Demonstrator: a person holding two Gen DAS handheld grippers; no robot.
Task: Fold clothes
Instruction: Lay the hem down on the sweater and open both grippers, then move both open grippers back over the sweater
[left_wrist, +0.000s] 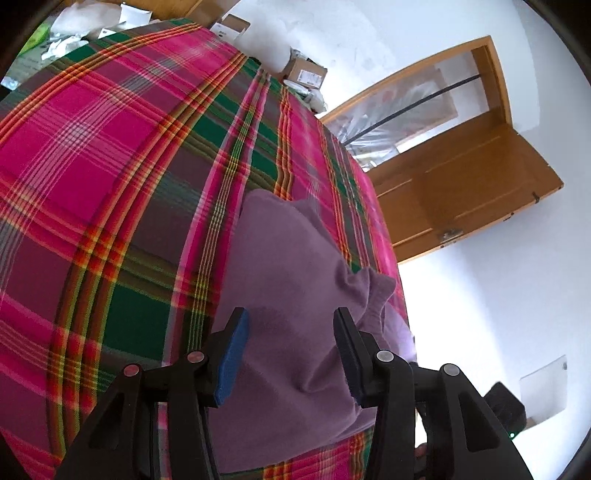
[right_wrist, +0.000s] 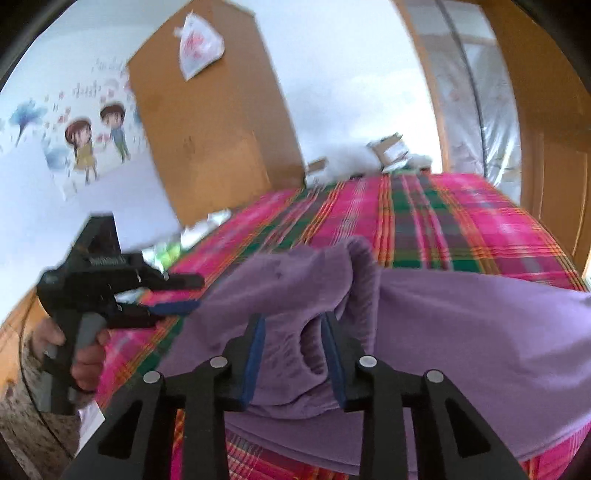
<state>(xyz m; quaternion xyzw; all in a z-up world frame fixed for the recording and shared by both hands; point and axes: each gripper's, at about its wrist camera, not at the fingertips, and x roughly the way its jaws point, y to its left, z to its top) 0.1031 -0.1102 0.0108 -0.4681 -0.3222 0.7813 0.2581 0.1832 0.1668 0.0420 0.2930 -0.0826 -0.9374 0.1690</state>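
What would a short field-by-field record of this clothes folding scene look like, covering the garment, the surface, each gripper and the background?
garment: purple sweater, partly folded, ribbed cuff bunched up
surface: plaid bedspread, pink, green and orange
left gripper: open above the sweater, pads clear of the cloth
right gripper: bunched cloth between the jaws; grip unclear
background: wooden door, cardboard boxes past the bed's far edge

A plaid bedspread (left_wrist: 110, 166) in pink, green and orange covered the bed. Beyond its far edge lay cardboard boxes (left_wrist: 306, 74) and what looked like white packaging (right_wrist: 347, 162), blurred. A wooden door (left_wrist: 469, 192) stood open. A wardrobe (right_wrist: 210, 129) carried a plastic bag (right_wrist: 199, 44), beside a cartoon wall sticker (right_wrist: 96, 140).
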